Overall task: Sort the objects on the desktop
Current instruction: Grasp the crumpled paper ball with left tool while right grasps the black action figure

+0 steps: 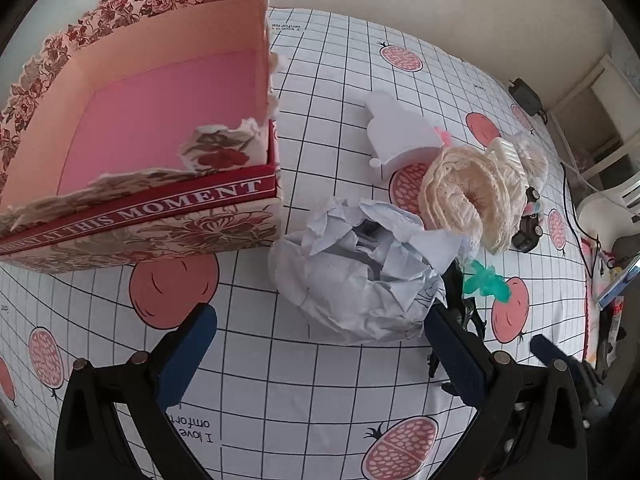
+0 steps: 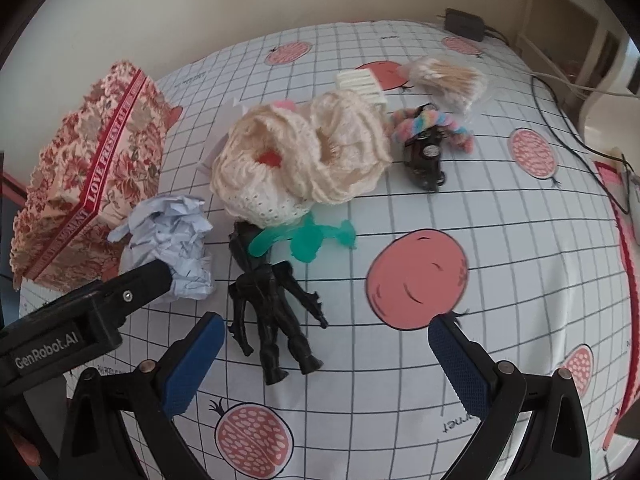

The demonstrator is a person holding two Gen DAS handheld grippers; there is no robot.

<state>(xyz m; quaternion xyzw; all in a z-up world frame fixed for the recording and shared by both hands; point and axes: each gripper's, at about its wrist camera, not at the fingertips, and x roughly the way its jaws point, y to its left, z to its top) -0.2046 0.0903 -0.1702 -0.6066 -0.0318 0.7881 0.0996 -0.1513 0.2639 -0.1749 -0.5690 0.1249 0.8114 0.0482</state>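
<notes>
One floral box [image 1: 160, 224], pink-lined inside.

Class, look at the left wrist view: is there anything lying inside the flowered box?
No. The flowered box shows only its bare pink floor, while the crumpled paper lies on the tablecloth beside it.

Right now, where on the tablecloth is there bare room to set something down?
Bare cloth lies right of the black plastic figure, around the plain pink fruit print, and inside the open floral cardboard box. It is crowded between the crumpled white paper ball, cream knitted fabric and black toy car.
</notes>
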